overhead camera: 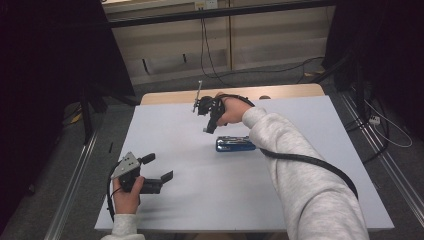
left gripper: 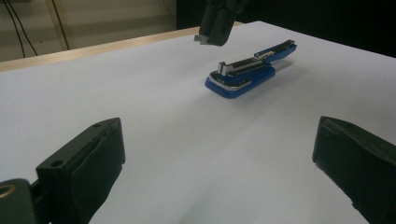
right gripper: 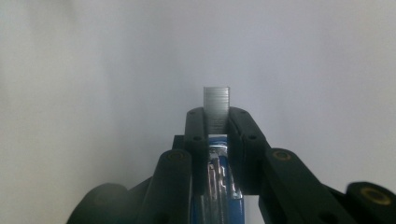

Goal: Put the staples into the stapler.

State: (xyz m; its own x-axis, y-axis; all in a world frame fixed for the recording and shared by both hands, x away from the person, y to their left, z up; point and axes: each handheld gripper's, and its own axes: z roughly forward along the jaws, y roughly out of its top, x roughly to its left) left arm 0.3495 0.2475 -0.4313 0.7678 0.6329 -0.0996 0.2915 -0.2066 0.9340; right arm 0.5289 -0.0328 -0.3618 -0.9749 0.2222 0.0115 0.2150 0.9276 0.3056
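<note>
Table (overhead camera: 200, 200) under a plain white top, a strip of pale wood showing along its far edge, stands on grey floor (overhead camera: 115, 125) with cables (overhead camera: 210, 55) trailing toward a beige wall. A blue stapler (overhead camera: 235, 144) lies open near the middle. The right gripper (overhead camera: 207, 129) hangs just above the stapler's far end, pinching a strip of staples (right gripper: 216, 105) between nearly closed jaws. The left gripper (overhead camera: 161, 167) hovers near the front left corner, jaws wide apart and empty.

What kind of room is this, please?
Probably a lab or recording workspace, not a home: a white table with dark curtains around it, metal rails on the grey floor, and loose cables by the wall.
</note>
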